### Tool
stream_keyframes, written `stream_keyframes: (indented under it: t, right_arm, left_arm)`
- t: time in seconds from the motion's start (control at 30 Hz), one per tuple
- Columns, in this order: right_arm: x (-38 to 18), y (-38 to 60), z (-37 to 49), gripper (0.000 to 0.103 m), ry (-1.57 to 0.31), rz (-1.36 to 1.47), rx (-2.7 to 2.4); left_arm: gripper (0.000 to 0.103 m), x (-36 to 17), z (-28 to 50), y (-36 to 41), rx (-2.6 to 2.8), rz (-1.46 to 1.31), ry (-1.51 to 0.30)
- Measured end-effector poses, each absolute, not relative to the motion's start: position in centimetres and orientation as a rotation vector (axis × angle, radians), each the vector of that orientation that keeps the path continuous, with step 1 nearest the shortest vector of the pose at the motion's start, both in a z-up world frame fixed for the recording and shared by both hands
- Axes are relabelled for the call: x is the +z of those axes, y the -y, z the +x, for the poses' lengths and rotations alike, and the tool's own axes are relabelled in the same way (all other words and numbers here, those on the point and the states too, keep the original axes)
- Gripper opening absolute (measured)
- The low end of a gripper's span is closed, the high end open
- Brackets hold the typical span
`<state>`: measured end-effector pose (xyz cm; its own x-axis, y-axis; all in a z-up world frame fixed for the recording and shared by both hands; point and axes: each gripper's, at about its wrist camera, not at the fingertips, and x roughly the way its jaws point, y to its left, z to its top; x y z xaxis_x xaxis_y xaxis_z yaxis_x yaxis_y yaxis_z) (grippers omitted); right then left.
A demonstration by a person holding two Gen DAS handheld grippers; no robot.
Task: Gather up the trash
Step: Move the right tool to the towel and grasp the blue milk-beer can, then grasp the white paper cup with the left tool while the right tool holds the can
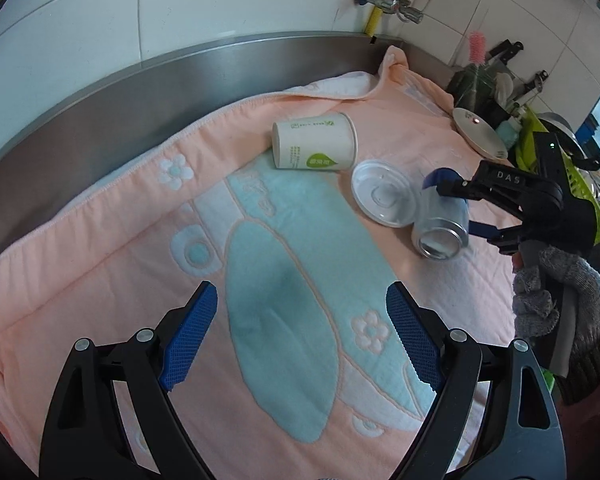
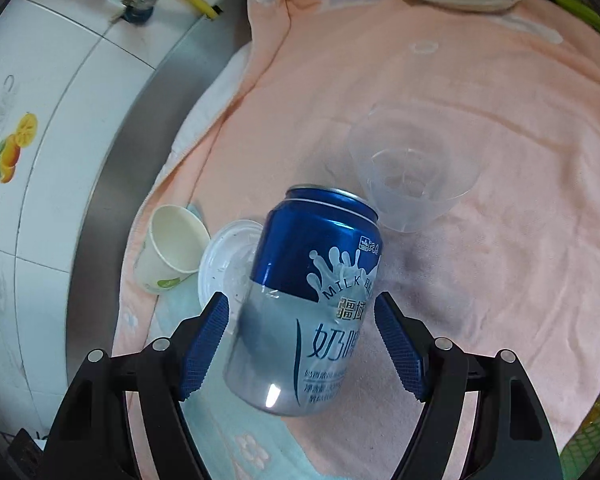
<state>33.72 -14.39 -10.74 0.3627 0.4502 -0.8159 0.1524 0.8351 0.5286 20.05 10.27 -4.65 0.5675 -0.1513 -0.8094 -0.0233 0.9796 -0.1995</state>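
A blue and silver drink can (image 2: 312, 240) lies on a pink towel (image 2: 480, 260). My right gripper (image 2: 301, 300) straddles the can, one blue pad on each side, with a thin gap at both pads. In the left wrist view the can (image 1: 444, 228) shows its base, with the right gripper (image 1: 458, 206) around it. A clear round lid (image 1: 384, 192) lies beside the can. A white paper cup (image 1: 314, 146) lies on its side farther left. A clear plastic cup (image 2: 412, 172) sits beyond the can. My left gripper (image 1: 302, 296) hangs open over the towel's blue car picture, holding nothing.
A steel ledge (image 1: 140, 100) and a tiled wall with taps (image 1: 388, 0) bound the towel at the back. A white plate (image 1: 480, 132) rests at the towel's far corner, next to a green dish rack (image 1: 540, 136) with utensils. A grey-gloved hand (image 1: 556, 292) holds the right gripper.
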Motion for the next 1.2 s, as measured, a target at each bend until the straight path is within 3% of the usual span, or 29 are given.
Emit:
stream_keyframes:
  t: [0.57, 1.2]
  right_arm:
    - [-12.2, 14.7, 32.9, 0.066, -1.236, 0.668, 0.314]
    - [-9.0, 16.9, 24.6, 0.066, -1.182, 0.544, 0.397]
  left_arm:
    - [0.085, -3.7, 30.4, -7.8, -0.219, 0.224, -0.903]
    - [0.085, -8.5, 38.4, -5.1, -0.477, 0.574, -0.968]
